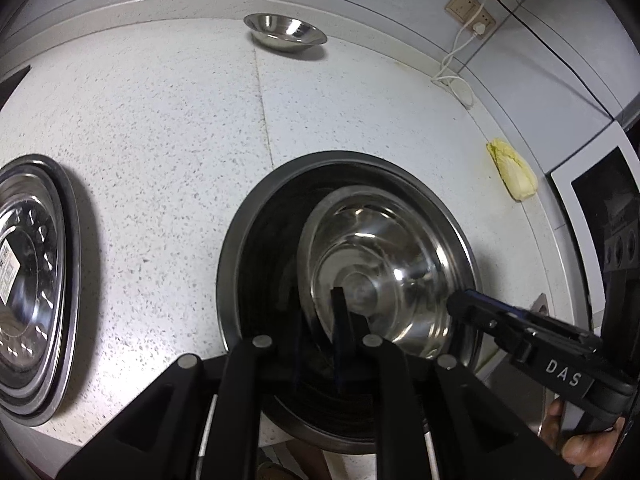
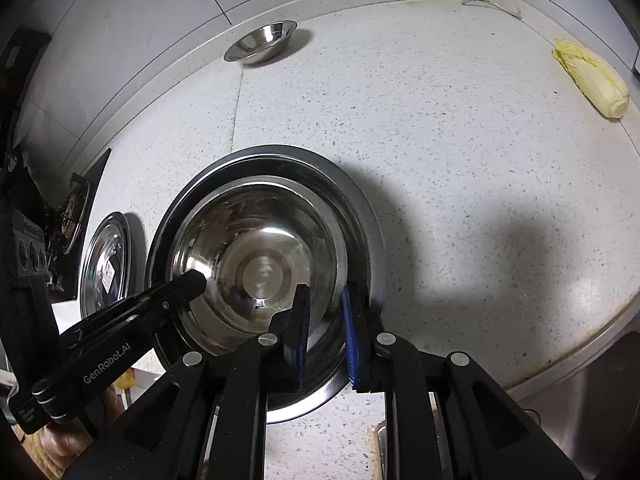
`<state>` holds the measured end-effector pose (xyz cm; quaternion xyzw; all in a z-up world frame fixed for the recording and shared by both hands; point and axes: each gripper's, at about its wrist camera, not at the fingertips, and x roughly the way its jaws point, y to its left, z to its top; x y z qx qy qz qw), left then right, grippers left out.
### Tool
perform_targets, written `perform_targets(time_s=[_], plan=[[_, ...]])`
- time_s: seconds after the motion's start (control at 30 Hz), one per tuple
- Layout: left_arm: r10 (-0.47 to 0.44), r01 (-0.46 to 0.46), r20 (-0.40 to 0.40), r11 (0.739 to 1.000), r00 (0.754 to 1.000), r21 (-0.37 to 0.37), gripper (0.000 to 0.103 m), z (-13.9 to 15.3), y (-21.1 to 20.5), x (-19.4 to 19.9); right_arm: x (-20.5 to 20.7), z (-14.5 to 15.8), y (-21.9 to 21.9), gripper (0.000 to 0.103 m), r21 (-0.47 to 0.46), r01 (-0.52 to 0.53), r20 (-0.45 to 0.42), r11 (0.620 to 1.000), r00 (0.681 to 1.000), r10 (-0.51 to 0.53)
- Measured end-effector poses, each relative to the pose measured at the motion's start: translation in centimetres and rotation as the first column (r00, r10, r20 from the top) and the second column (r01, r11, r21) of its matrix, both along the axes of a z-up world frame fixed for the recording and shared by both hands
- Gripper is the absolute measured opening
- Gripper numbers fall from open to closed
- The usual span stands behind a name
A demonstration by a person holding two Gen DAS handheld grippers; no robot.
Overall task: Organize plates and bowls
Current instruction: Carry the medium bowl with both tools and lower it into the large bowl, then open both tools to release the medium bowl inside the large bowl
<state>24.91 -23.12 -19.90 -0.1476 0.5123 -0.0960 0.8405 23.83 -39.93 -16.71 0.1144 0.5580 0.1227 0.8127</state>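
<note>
Speckled white stone countertop [image 1: 160, 128]. Near its front edge sits a wide, dark-rimmed round steel basin [image 1: 256, 216], and a smaller shiny stainless-steel bowl [image 1: 384, 264] rests tilted inside it, toward the basin's right side in the left wrist view.

Left gripper [image 1: 320, 320]: fingers nearly together, apparently pinching the near rim of the shiny bowl; contact is partly hidden by the gripper body.

Right gripper [image 2: 326, 320]: blue-padded fingers set a narrow gap apart, straddling the bowl's near right rim [image 2: 256, 264]; whether the pads press the metal cannot be told.

A second small stainless-steel bowl [image 1: 285, 32] stands alone at the back by the wall. A stack of flat embossed steel plates [image 1: 32, 280] lies well to the left. A pale yellow napa cabbage [image 1: 512, 174] lies at the right, near the wall.
</note>
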Motion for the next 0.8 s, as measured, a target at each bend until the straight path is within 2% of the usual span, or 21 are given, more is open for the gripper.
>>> perform_targets(time_s=[0.13,0.27,0.3,0.37,0.63,0.8], plan=[[-0.019,0.019,0.020,1.000,1.000,0.019,0.013,0.1,-0.4,-0.2,-0.1,0.7,0.1,0.015,-0.004,0.000,0.025,1.000,1.000,0.000],[-0.029,0.027,0.047,0.999,0.998,0.030,0.024,0.3,-0.5,-0.3,-0.1,1.6,0.0,0.015,-0.007,0.002,0.054,1.000,0.999,-0.002],[-0.031,0.029,0.053,0.999,0.998,0.031,0.025,0.4,-0.4,-0.3,-0.1,1.7,-0.1,0.018,-0.007,0.004,0.057,1.000,0.998,-0.003],[-0.038,0.036,0.060,0.999,0.997,0.033,0.026,0.6,-0.4,-0.2,0.0,1.9,0.0,0.022,-0.011,0.009,0.065,1.000,0.998,-0.009],[-0.049,0.043,0.102,0.997,0.994,0.058,0.029,1.1,-0.4,-0.6,0.4,2.0,-0.6,0.022,-0.002,0.022,0.069,1.000,0.997,-0.022],[-0.059,0.046,0.161,0.995,0.985,0.088,0.030,2.1,-0.4,-1.2,0.7,2.2,-0.8,0.022,0.003,0.025,0.075,1.000,0.997,-0.026]])
